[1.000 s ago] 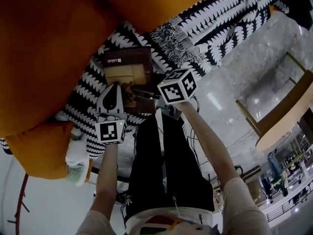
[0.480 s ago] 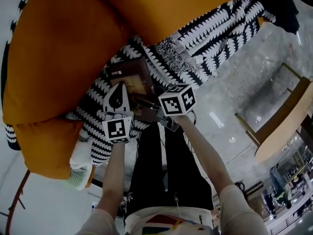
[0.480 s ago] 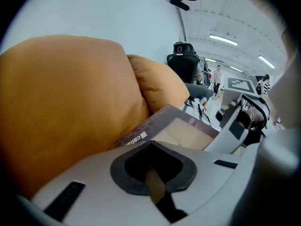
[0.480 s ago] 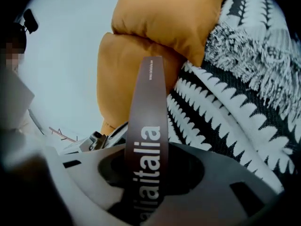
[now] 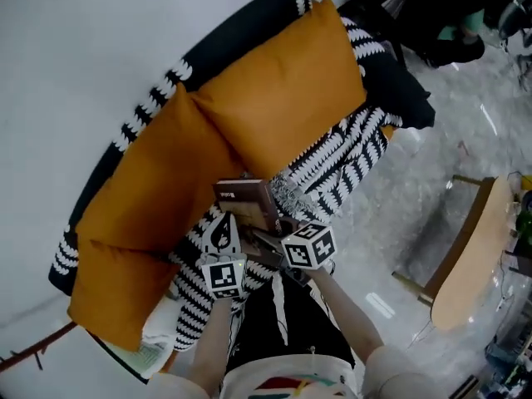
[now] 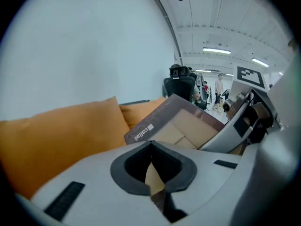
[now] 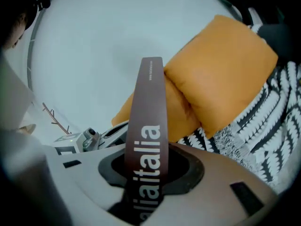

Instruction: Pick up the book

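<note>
Book is gripped from two sides. The right gripper has its jaws clamped across the brown spine. The left gripper has its jaws pinched almost together on a thin tan edge of the same volume (cover or page, I cannot tell which). Big white letters run up the spine, and the part above the jaws reads "italia". The small print near the top of the spine is too fine to read. In the left gripper view the cover is brown round a tan picture, tilted, with a white label at its corner that begins "calia". In the head view the book sits between the two marker cubes, above a black-and-white patterned throw that is draped over the seat. Behind the throw lie two orange cushions, side by side against a white wall. To the right a grey marbled floor stretches away, with a pale wooden table standing on it. The left gripper view shows ceiling lights and small figures far beyond the cushions.
</note>
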Demonstrator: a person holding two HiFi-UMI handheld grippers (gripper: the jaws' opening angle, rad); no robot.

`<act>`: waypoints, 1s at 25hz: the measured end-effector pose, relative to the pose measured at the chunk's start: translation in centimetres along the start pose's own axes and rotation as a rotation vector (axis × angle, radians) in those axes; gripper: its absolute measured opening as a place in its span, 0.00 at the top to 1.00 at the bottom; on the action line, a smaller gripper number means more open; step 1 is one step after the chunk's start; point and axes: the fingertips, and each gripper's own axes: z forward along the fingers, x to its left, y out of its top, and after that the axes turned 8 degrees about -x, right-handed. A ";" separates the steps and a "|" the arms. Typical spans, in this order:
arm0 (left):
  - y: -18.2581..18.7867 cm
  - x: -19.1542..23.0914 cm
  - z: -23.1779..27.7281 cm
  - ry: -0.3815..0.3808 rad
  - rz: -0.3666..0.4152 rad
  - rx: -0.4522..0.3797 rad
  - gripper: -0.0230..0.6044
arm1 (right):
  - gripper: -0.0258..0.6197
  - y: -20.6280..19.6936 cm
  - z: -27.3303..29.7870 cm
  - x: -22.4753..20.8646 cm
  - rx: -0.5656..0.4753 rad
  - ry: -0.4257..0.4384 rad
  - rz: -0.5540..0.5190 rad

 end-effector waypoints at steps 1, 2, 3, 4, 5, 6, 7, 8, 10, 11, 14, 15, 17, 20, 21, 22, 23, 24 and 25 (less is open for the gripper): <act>2.1 -0.6 -1.2 0.001 0.000 -0.006 0.96 | 0.73 0.9 -1.6 1.6 -0.014 -0.013 -0.024; 4.0 -1.2 -2.6 -0.002 0.000 -0.009 0.96 | 0.73 1.5 -3.4 3.4 -0.023 -0.025 -0.049; 5.9 -1.9 -3.9 -0.008 0.002 -0.016 0.96 | 0.73 1.9 -5.1 5.1 -0.030 -0.038 -0.078; 7.8 -2.3 -4.7 -0.009 0.004 -0.035 0.96 | 0.73 2.6 -6.6 6.4 -0.040 -0.052 -0.113; 9.8 -2.3 -5.1 -0.004 0.005 -0.066 0.96 | 0.73 3.7 -7.6 7.5 -0.055 -0.067 -0.154; 11.9 -2.1 -5.3 0.006 0.005 -0.105 0.96 | 0.73 5.1 -8.5 8.4 -0.075 -0.081 -0.197; 14.0 -1.8 -5.6 0.014 0.007 -0.145 0.96 | 0.73 6.5 -9.2 9.4 -0.097 -0.095 -0.238; 15.9 -1.7 -6.2 0.015 0.015 -0.183 0.96 | 0.73 7.7 -9.9 10.3 -0.120 -0.110 -0.274; 18.7 -2.1 -7.7 -0.003 0.059 -0.236 0.96 | 0.73 9.6 -11.3 12.1 -0.163 -0.138 -0.327; 19.5 -2.3 -8.6 -0.012 0.087 -0.250 0.96 | 0.73 10.3 -11.9 13.0 -0.185 -0.150 -0.347; 21.5 -2.2 -10.1 0.013 0.116 -0.279 0.96 | 0.73 12.5 -13.6 15.4 -0.253 -0.184 -0.426; 22.3 -2.0 -10.2 0.032 0.110 -0.294 0.96 | 0.73 13.4 -14.1 16.0 -0.276 -0.191 -0.462; 24.2 -1.6 -10.5 0.060 0.106 -0.330 0.96 | 0.73 14.9 -14.8 17.4 -0.322 -0.184 -0.530; 27.6 -1.5 -11.0 0.081 0.118 -0.394 0.96 | 0.73 16.8 -15.9 19.2 -0.391 -0.175 -0.607; 28.7 -1.4 -11.1 0.090 0.115 -0.417 0.96 | 0.73 17.5 -16.3 19.6 -0.414 -0.178 -0.625; 29.7 -1.3 -11.4 0.099 0.108 -0.436 0.96 | 0.73 17.9 -16.7 19.9 -0.435 -0.181 -0.635; 30.5 -1.4 -11.7 0.108 0.105 -0.451 0.96 | 0.73 18.2 -17.1 20.2 -0.454 -0.181 -0.637; 31.1 -1.5 -12.1 0.114 0.107 -0.464 0.96 | 0.73 18.5 -17.4 20.4 -0.472 -0.176 -0.633; 31.8 -1.5 -12.4 0.116 0.115 -0.478 0.96 | 0.73 18.8 -17.6 20.6 -0.488 -0.170 -0.626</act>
